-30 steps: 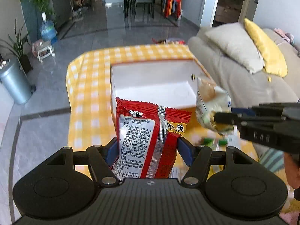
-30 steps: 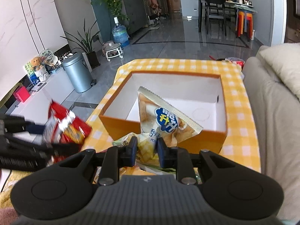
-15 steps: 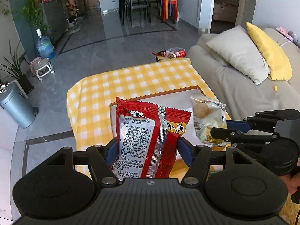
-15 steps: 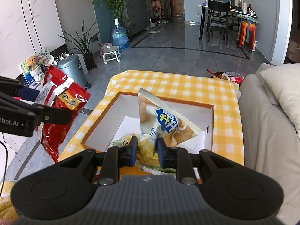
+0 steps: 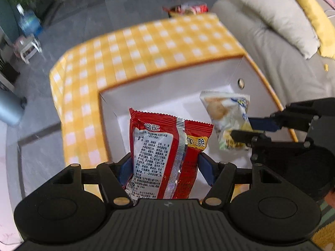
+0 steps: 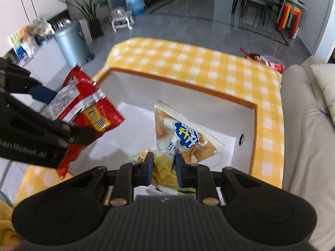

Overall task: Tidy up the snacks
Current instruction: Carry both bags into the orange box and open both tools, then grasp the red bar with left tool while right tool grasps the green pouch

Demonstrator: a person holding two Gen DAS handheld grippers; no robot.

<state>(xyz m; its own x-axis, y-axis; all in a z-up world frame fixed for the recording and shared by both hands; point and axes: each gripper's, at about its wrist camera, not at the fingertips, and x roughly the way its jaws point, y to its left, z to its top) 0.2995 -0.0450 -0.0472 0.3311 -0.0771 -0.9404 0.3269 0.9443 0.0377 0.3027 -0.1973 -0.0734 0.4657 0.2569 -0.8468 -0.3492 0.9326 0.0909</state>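
Note:
My left gripper [image 5: 164, 171] is shut on a red snack bag [image 5: 167, 154] with a silver seam, holding it upright over the near part of the white-lined orange box [image 5: 167, 87]. The same red snack bag [image 6: 83, 113] and left gripper [image 6: 62, 125] show at the left of the right wrist view. My right gripper [image 6: 163, 167] is shut on a pale chip bag [image 6: 184, 140] with a blue logo, held above the box [image 6: 188, 96]. In the left wrist view the right gripper [image 5: 249, 128] pinches the chip bag [image 5: 226, 119] over the box's right side. The box interior looks bare.
The box sits on a table with a yellow checked cloth [image 5: 146, 46]. A grey sofa with a grey cushion [image 5: 280, 16] and a yellow one runs along the right. A grey bin [image 6: 71, 39], a water jug [image 6: 134, 0] and plants stand on the floor to the left.
Both grippers have moved forward and down with their bags, from in front of the box to over its opening. The view now looks more steeply down into the box.

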